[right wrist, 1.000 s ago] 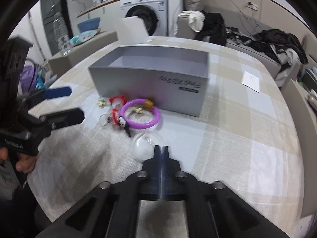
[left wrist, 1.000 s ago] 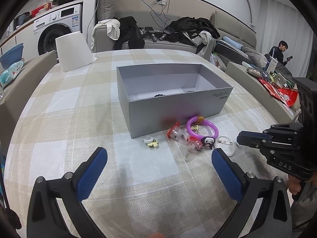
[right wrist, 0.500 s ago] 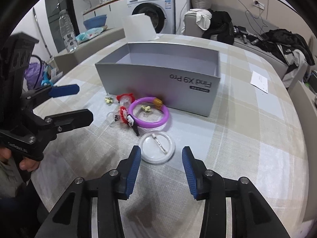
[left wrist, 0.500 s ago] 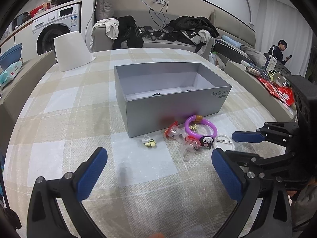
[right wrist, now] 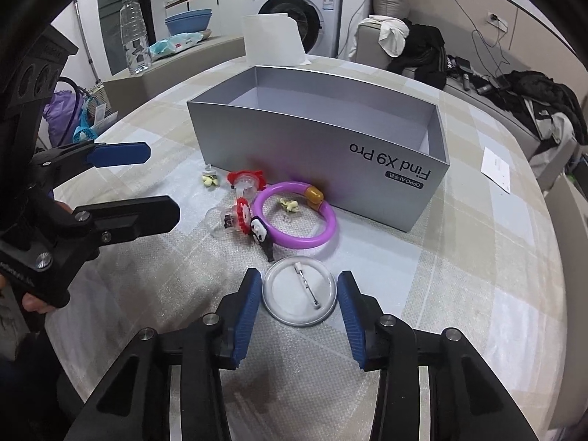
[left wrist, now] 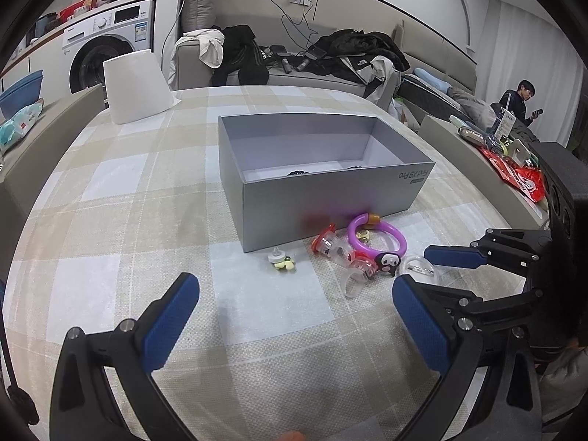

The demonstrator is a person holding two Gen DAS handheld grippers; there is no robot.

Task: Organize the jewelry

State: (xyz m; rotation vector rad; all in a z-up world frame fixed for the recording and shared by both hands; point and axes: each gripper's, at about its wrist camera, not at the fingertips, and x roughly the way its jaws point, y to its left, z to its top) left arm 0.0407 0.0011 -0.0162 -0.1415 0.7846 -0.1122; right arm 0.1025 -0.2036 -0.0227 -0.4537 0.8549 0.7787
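The left gripper (left wrist: pixel 296 316) hangs over the checked tablecloth (left wrist: pixel 110 220) with its jaws spread wide and nothing between them. From its view, a small yellow earring (left wrist: pixel 282 261) lies at about 12 o'clock ahead of the jaws, the red-and-clear rings (left wrist: pixel 340 253) at 1 o'clock, and the purple bracelet (left wrist: pixel 376 237) just beyond them, all in front of the grey box (left wrist: pixel 330 198). This view alone looks down into the box, where small dark pieces rest against the near wall; what they are is too small to tell. It also shows a seated person (left wrist: pixel 520 101) far off at 2 o'clock.

The right wrist view alone shows the round pin badge (right wrist: pixel 299 292) plainly: it lies face down, pin up, on the cloth. It also reveals a second tiny yellow earring (right wrist: pixel 290 204) inside the bracelet's loop and a water bottle (right wrist: pixel 135 33) at 10 o'clock.

The right gripper (right wrist: pixel 299 316) stands with jaws parted to either side of the badge, its blue pads just beside the rim at 9 and 3 o'clock, not pressing it.
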